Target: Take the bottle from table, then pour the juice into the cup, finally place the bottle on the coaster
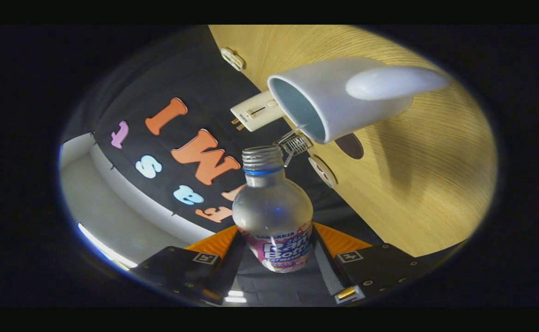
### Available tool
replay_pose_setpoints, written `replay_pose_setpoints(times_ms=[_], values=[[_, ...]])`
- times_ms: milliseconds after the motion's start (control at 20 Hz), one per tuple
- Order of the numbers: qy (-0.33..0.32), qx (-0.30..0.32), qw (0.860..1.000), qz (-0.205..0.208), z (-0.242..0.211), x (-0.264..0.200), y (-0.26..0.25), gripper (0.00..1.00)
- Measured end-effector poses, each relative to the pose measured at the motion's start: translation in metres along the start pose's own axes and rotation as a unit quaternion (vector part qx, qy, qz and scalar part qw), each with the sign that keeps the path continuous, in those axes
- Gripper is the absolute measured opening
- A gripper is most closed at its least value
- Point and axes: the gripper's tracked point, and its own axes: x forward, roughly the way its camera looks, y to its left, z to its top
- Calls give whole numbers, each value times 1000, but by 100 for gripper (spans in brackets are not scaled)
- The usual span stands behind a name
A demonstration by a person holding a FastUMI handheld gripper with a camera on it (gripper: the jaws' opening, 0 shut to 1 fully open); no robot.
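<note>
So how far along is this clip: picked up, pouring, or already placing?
Pickup looks done: the gripper is shut on the bottle, held between its fingers. In hand is the pour: the view is rolled, the uncapped neck aimed at the cup mouth, no stream visible. Left: finishing the pour and placing the bottle on the coaster.

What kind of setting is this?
Probably a staged recording booth, not a home kitchen: black cloth wall behind a wood-grain table holding a white cup. The gripper is shut on the uncapped bottle, tipped toward the cup.
</note>
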Motion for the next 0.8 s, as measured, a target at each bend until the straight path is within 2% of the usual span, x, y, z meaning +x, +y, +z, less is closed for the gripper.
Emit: replay_pose_setpoints(times_ms=[600,800], values=[[5,25,999,30,0,-3,13,78],[9,40,998,52,0,-6,25,78]])
